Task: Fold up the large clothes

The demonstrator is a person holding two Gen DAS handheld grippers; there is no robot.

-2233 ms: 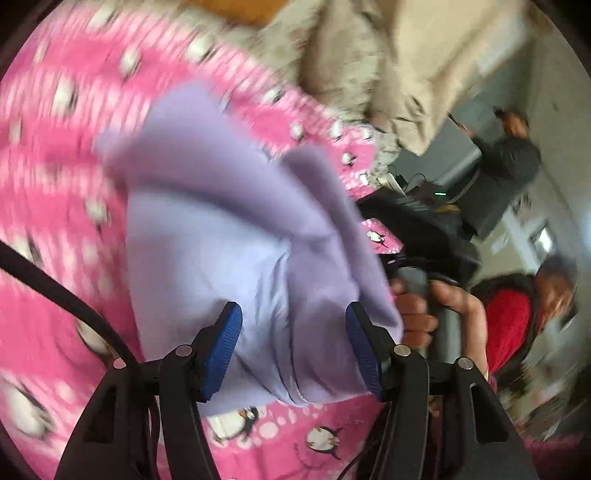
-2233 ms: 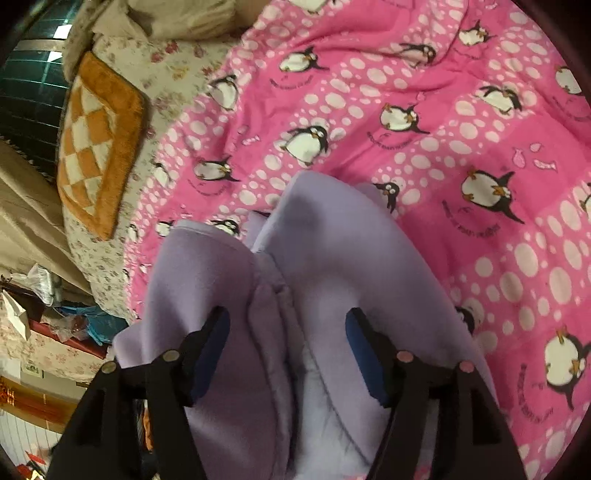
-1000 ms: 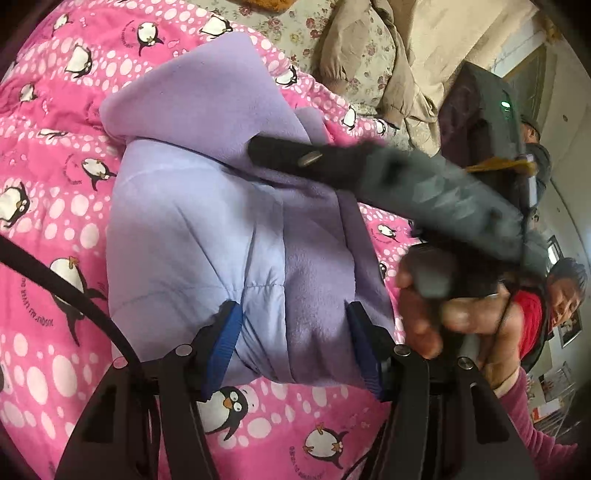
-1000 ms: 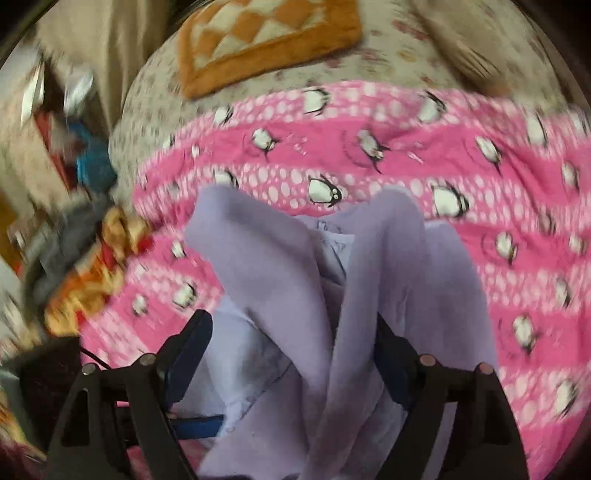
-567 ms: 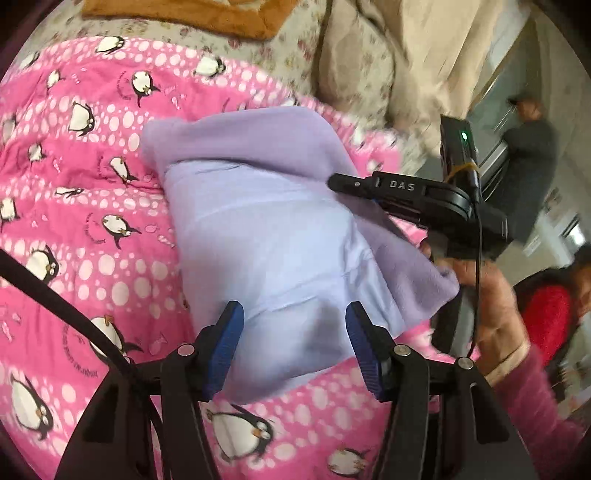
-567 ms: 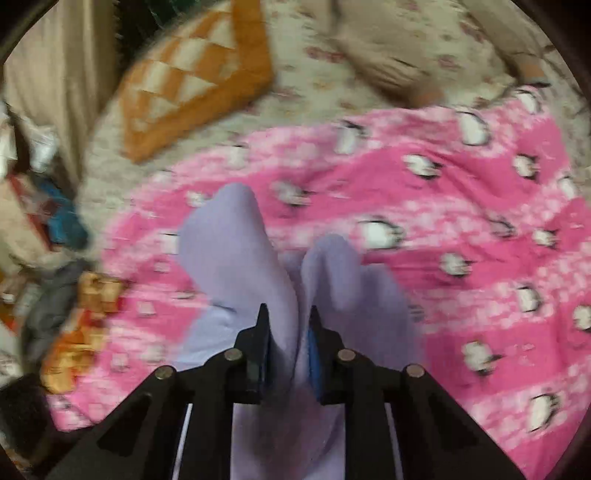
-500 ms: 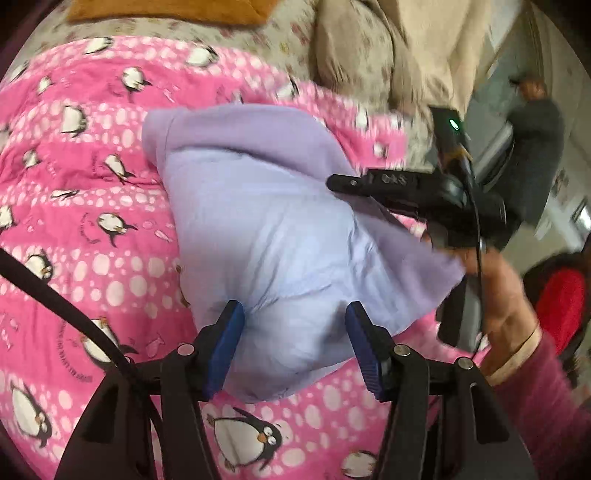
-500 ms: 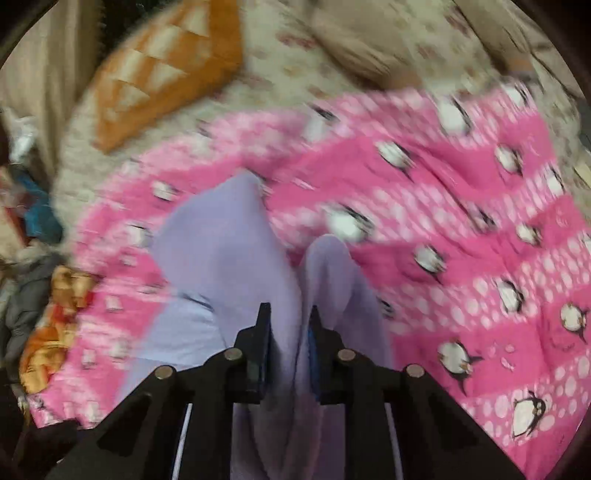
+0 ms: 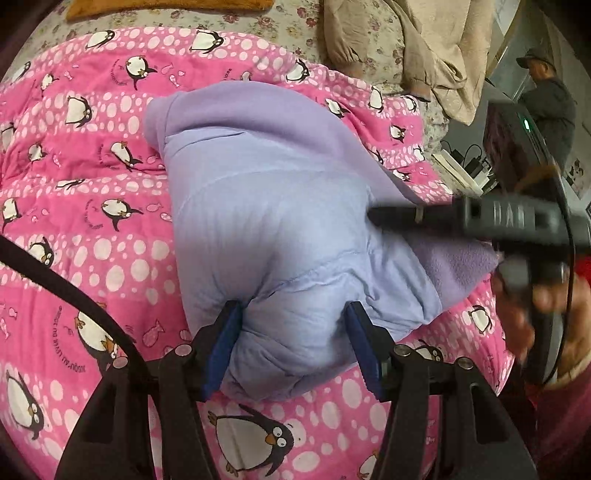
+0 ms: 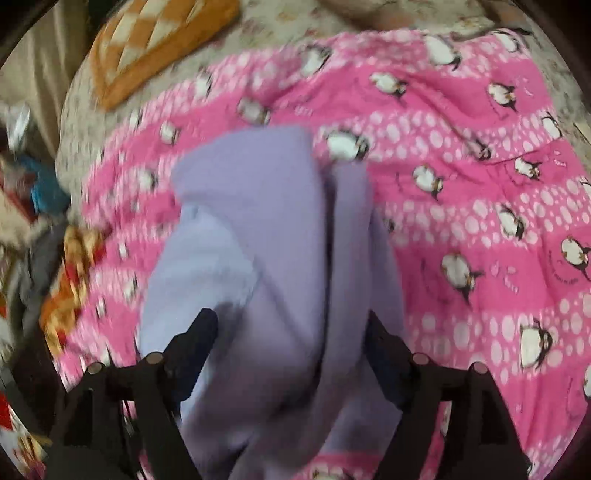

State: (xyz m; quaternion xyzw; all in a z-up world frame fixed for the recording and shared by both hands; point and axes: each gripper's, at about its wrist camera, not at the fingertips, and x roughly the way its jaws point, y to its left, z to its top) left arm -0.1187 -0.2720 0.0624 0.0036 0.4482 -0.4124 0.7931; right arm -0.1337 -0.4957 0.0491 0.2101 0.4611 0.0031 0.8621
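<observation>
A lavender padded garment [image 9: 273, 206] lies folded in a thick bundle on a pink penguin-print quilt [image 9: 92, 206]. My left gripper [image 9: 293, 314] is open, its blue pads on either side of the bundle's near end. My right gripper [image 10: 291, 325] is open over the garment [image 10: 258, 258], with fleece folds between its dark fingers. In the left wrist view the right gripper [image 9: 373, 214] reaches in from the right and its tip rests on the bundle's right side.
An orange checked cushion [image 10: 155, 40] lies on a floral sheet [image 10: 266, 22] beyond the quilt [image 10: 480, 184]. Beige cloth [image 9: 424, 44] is heaped at the far right. Coloured clutter [image 10: 70, 273] sits off the bed's left side. A person [image 9: 546, 99] stands in the background.
My right gripper was shut on a fleece fold half a second ago; it has now opened and let go. The bundle has settled on the quilt. My left gripper stays open.
</observation>
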